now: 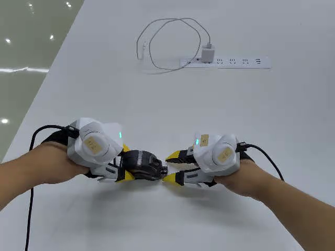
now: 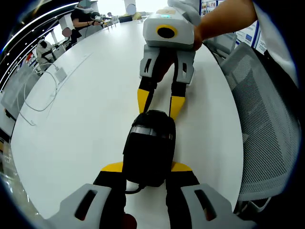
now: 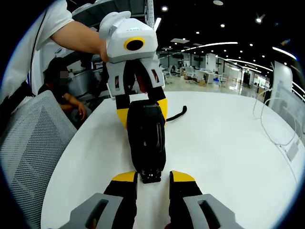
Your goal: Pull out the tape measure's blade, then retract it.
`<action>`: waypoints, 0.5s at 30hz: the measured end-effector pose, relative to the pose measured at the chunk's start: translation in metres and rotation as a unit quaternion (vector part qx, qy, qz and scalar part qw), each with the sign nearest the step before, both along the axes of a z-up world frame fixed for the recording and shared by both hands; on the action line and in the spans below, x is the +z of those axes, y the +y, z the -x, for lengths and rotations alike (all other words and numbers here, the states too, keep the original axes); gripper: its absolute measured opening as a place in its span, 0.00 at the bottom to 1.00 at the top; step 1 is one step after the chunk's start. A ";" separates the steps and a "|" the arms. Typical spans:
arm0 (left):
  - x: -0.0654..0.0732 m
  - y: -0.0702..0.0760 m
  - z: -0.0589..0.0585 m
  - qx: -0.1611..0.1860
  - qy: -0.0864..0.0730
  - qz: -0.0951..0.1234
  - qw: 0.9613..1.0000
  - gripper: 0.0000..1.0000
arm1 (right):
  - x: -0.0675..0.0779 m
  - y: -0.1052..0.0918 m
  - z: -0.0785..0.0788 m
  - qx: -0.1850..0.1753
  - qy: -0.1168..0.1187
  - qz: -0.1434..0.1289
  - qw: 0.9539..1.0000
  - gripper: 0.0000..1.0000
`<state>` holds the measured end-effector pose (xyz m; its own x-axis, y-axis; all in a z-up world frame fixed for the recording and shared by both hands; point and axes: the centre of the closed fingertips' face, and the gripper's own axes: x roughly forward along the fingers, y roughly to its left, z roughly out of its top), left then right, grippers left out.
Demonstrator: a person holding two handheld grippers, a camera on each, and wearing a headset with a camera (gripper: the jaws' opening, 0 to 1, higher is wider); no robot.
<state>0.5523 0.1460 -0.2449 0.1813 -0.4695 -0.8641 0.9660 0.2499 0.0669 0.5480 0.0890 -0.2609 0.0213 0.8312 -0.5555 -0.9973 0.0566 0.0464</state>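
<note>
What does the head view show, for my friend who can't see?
A black, rounded tape measure is clamped in the left yellow-tipped claw on a white table, while the right claw sits open around its front end. A white power strip lies farther back.

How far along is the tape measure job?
Just starting. Done: the left gripper is clamped on the tape measure. In hand: the right gripper has open jaws either side of the blade's end hook. Left: gripping it, pulling the blade out (none drawn yet), then retracting.
</note>
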 end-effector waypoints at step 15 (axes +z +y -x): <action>0.001 0.000 0.000 0.000 -0.002 0.000 1.000 0.27 | -0.001 0.002 0.006 0.014 0.006 -0.003 1.000 0.15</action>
<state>0.5522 0.1459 -0.2443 0.1844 -0.4701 -0.8631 0.9659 0.2493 0.0705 0.5423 0.0912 -0.2622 -0.0092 0.8346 -0.5507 -0.9979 0.0274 0.0581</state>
